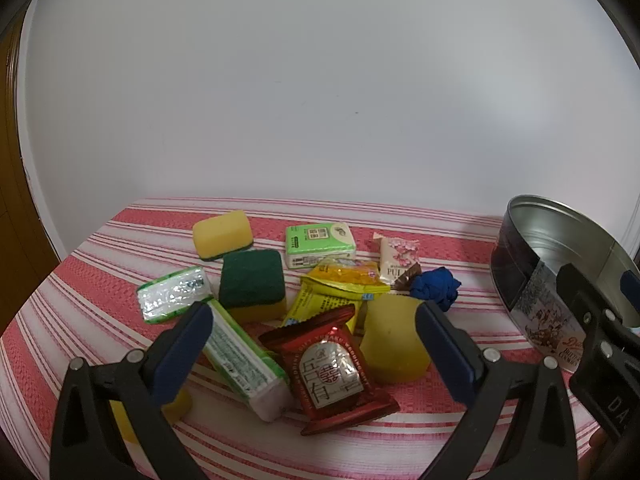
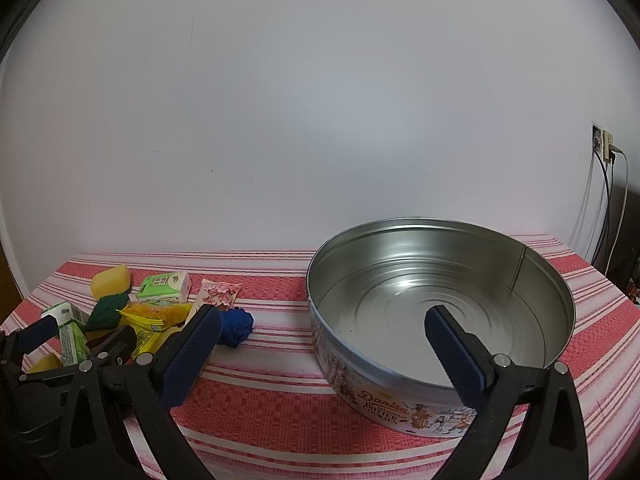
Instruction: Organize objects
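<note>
A pile of small objects lies on the red-and-white striped cloth: yellow-green sponges (image 1: 252,284), green tissue packs (image 1: 320,245), a red snack packet (image 1: 334,368), yellow packets (image 1: 340,284), a pink packet (image 1: 398,258) and a blue crumpled cloth (image 1: 434,286). My left gripper (image 1: 314,350) is open and empty, its fingers on either side of the red packet and a yellow sponge (image 1: 394,344). A round empty cookie tin (image 2: 440,304) stands to the right. My right gripper (image 2: 322,350) is open and empty over the tin's near left rim.
A white wall runs behind the table. A wall socket with hanging cables (image 2: 608,184) is at the far right. A brown door or cabinet (image 1: 12,200) stands left of the table. The right gripper (image 1: 600,320) shows at the left wrist view's right edge.
</note>
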Demonstrator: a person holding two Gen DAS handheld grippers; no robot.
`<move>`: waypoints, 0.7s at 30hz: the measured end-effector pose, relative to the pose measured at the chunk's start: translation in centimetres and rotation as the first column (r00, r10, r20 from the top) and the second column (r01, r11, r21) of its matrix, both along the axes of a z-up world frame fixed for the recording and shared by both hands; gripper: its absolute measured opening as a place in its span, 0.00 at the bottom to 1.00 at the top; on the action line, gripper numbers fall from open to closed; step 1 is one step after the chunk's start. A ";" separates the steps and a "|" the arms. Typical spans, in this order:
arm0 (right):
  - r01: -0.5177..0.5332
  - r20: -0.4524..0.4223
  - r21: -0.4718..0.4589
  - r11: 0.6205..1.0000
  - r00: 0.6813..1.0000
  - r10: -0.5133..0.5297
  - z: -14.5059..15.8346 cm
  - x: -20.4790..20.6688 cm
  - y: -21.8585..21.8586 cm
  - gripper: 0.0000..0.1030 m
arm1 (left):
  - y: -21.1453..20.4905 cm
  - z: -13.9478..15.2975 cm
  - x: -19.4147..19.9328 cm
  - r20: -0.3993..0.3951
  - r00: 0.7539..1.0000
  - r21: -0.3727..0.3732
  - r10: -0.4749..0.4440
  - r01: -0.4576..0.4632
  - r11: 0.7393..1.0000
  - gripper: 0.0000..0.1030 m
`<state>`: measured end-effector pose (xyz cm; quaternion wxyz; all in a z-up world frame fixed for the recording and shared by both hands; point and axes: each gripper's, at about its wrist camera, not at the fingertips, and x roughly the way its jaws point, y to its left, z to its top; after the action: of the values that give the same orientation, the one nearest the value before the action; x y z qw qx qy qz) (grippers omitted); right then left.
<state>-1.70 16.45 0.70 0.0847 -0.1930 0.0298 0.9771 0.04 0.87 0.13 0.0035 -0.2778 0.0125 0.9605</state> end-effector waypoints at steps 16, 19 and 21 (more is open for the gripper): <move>0.002 0.003 -0.003 1.000 1.000 -0.002 0.1 0.0 0.1 1.00 | -0.3 0.1 0.1 0.000 1.000 0.003 -0.001 0.001 1.000 1.00; 0.002 0.003 -0.003 1.000 1.000 -0.002 0.1 0.0 0.1 1.00 | -0.3 0.1 0.1 0.000 1.000 0.003 -0.001 0.001 1.000 1.00; 0.002 0.003 -0.003 1.000 1.000 -0.002 0.1 -0.1 0.0 1.00 | -0.3 0.1 0.1 0.000 1.000 0.002 -0.001 0.001 1.000 1.00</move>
<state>-1.76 16.47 0.76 0.0857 -0.1945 0.0315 0.9766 0.10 0.61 0.21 0.0044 -0.2778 0.0118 0.9606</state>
